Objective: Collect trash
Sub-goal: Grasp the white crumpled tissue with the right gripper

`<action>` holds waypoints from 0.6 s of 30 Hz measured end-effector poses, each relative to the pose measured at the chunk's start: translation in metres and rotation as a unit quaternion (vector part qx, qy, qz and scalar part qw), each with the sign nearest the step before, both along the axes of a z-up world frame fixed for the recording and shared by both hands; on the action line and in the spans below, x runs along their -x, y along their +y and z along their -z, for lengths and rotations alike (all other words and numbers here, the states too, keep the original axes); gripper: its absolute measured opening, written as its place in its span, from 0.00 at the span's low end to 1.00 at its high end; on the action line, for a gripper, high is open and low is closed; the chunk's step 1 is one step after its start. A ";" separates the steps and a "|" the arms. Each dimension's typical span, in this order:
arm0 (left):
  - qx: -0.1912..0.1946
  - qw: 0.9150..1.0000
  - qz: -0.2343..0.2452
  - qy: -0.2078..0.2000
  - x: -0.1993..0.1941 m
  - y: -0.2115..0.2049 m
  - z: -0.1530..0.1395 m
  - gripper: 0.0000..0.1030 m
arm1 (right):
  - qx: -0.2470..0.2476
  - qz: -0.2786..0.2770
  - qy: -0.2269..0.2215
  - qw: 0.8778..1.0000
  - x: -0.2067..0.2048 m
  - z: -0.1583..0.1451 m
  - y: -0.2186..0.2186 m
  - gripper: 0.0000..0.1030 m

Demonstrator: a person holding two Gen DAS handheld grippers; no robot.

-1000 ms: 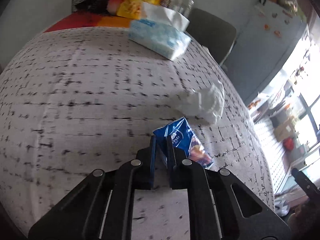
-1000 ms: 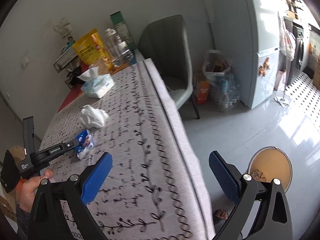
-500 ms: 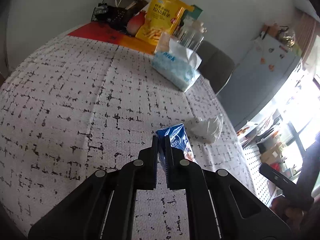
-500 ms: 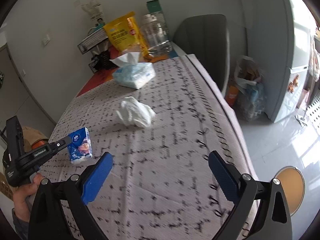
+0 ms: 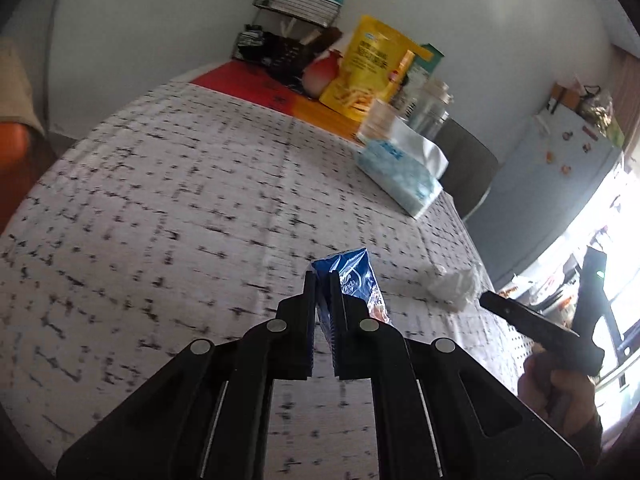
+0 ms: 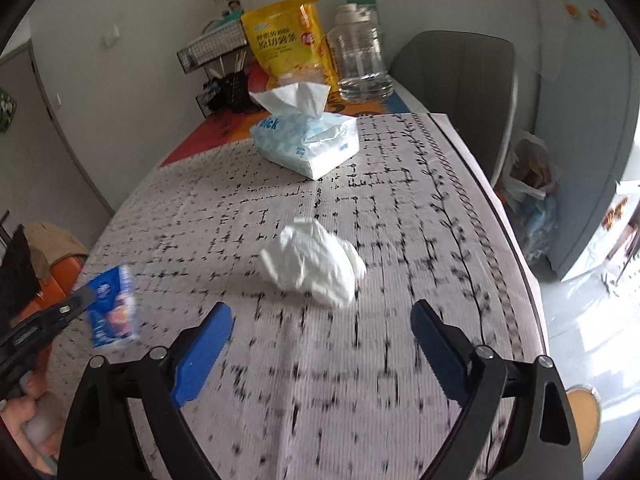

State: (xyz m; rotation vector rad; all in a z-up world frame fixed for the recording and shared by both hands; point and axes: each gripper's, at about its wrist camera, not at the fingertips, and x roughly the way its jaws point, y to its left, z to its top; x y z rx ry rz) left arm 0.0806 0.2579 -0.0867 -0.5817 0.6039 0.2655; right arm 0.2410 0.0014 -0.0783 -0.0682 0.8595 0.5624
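Left gripper (image 5: 322,280) has its fingers clamped on the blue packet (image 5: 352,280), and that packet is now lifted clear of the desk (image 5: 160,200); a second ago it was down low by the cloth, so the first piece of trash is secured and in the air. In the right view I can see the packet hanging off to the left, held up above the desk edge.

Right gripper (image 6: 320,344) has swung round: a second ago it looked out over the floor and the chair (image 6: 460,80), now it faces the desk with its blue fingers (image 6: 204,352) spread wide and nothing between them. The crumpled white tissue (image 6: 316,266) lies on the desk just ahead, between the lines of the two fingers but well short of contact.

My read: the tissue is the next pick, and I need to drop forward over it before closing. The tissue pack (image 6: 308,140) behind stays put, I'd say; it's not trash.
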 end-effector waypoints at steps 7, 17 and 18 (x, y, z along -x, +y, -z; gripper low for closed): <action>0.013 1.000 -0.025 0.010 0.011 0.020 0.007 0.07 | 0.036 -0.009 0.001 0.999 -0.032 0.015 0.038 0.92; 0.014 1.000 -0.013 -0.001 0.010 0.002 0.001 0.07 | 0.031 -0.024 0.016 0.999 -0.023 0.023 0.036 0.16; 0.013 1.000 -0.012 -0.003 0.010 -0.001 -0.001 0.07 | 0.027 -0.026 0.012 0.999 -0.018 0.019 0.032 0.16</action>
